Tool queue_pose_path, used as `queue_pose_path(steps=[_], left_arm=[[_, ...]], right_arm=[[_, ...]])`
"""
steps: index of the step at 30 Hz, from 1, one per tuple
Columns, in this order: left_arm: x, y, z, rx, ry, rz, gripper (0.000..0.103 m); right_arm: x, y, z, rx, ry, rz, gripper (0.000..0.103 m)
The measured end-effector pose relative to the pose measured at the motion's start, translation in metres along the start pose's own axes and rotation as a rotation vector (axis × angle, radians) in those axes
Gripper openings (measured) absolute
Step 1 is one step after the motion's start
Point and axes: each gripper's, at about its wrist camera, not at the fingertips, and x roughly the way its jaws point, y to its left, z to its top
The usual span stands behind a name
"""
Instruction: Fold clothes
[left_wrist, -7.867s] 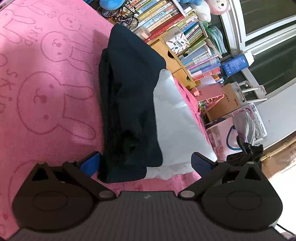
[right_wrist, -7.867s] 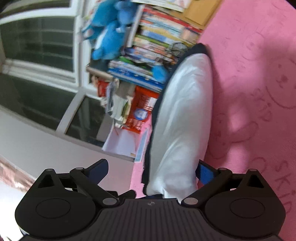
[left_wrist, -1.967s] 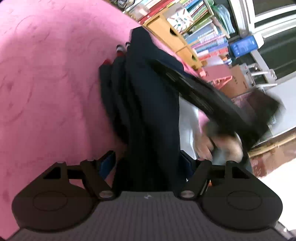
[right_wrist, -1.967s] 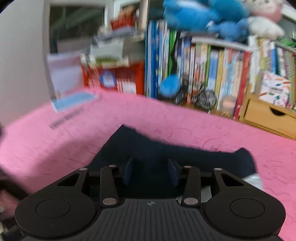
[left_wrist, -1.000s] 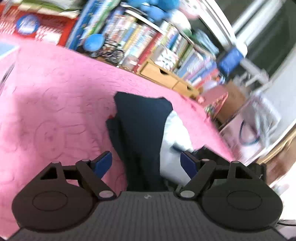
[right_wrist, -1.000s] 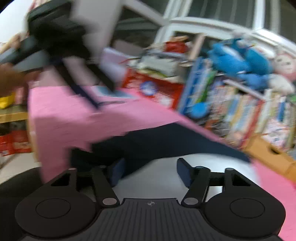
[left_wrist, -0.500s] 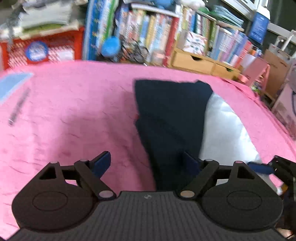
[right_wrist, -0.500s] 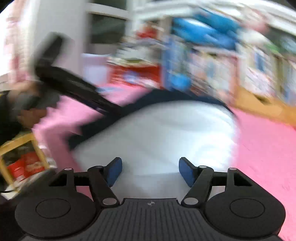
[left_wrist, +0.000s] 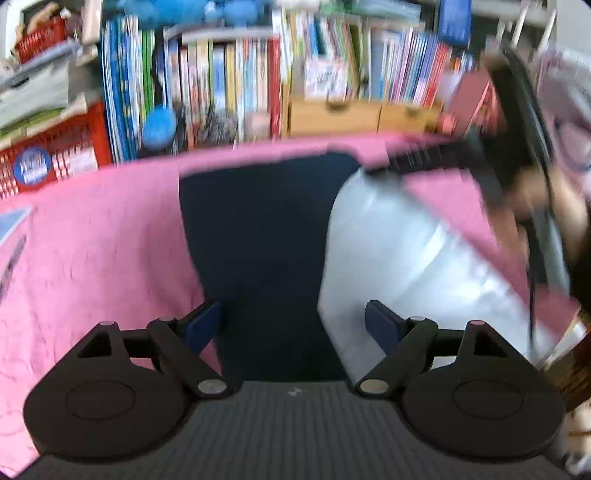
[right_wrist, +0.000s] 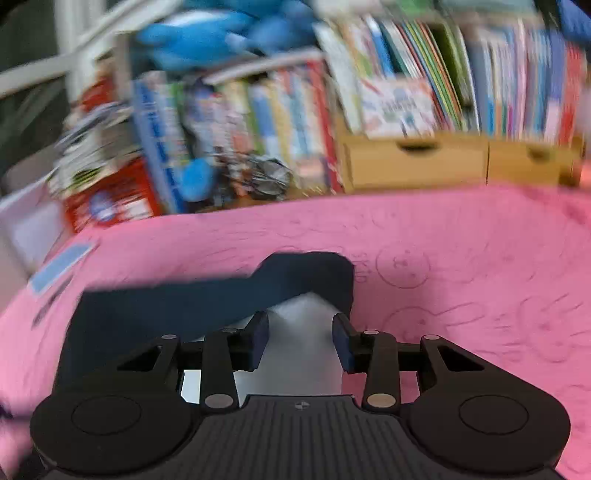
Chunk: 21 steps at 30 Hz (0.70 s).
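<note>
A folded garment, navy (left_wrist: 258, 229) with a white panel (left_wrist: 391, 266), lies on the pink bunny blanket (left_wrist: 92, 251). My left gripper (left_wrist: 293, 325) is open at its near edge, straddling the navy and white seam. In the left wrist view the right gripper (left_wrist: 436, 162) reaches over the garment's far right corner, blurred. In the right wrist view my right gripper (right_wrist: 301, 341) has its jaws partly apart over the white cloth (right_wrist: 299, 339), with the navy part (right_wrist: 207, 295) ahead and to the left. Nothing is gripped that I can see.
A bookshelf (left_wrist: 236, 81) packed with books, wooden drawers (left_wrist: 365, 114) and blue plush toys (right_wrist: 207, 33) stands behind the blanket. A red crate (left_wrist: 48, 155) sits far left. A blue paper (right_wrist: 59, 269) lies on the blanket's left edge.
Both views have swung round to face the bookshelf. The right gripper has moved to the garment's far corner and its jaws have narrowed. The left gripper stays open at the near edge.
</note>
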Motion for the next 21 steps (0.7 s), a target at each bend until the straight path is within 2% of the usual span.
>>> queue_pose_path(steps=[2, 3, 5, 8, 9, 11, 12, 13, 16, 19, 21], left_arm=[[0.007, 0.016, -0.007, -0.066, 0.033, -0.057, 0.098], [0.007, 0.018, -0.009, -0.06, 0.028, -0.065, 0.099], [0.006, 0.019, -0.012, -0.031, 0.008, -0.069, 0.1], [0.004, 0.016, -0.017, -0.006, -0.01, -0.069, 0.102], [0.003, 0.016, -0.019, -0.003, -0.017, -0.075, 0.102], [0.001, 0.017, -0.022, 0.002, -0.028, -0.086, 0.102], [0.001, 0.018, -0.022, 0.001, -0.03, -0.09, 0.102], [0.0, 0.019, -0.021, 0.0, -0.027, -0.094, 0.102], [-0.011, 0.034, -0.012, -0.047, 0.009, -0.124, 0.099], [-0.04, 0.066, 0.004, -0.139, -0.047, -0.199, 0.099], [-0.046, 0.092, 0.019, -0.239, -0.072, -0.279, 0.101]], right_arm=[[0.024, -0.008, 0.011, 0.044, 0.044, -0.018, 0.041], [0.034, -0.01, 0.016, 0.047, 0.06, -0.04, 0.042], [0.053, -0.003, 0.021, -0.01, 0.082, -0.159, 0.042], [0.073, -0.011, 0.026, -0.016, 0.115, -0.231, 0.042], [0.07, -0.015, 0.029, 0.009, 0.104, -0.213, 0.042], [0.056, -0.015, 0.035, 0.025, 0.06, -0.164, 0.056], [0.048, -0.016, 0.036, 0.016, 0.035, -0.126, 0.078], [0.04, -0.017, 0.036, 0.007, 0.011, -0.087, 0.093], [0.016, -0.035, 0.021, -0.005, -0.011, 0.024, 0.094], [-0.001, -0.062, -0.004, 0.025, 0.003, 0.098, 0.094], [-0.007, -0.078, -0.018, 0.071, 0.014, 0.155, 0.094]])
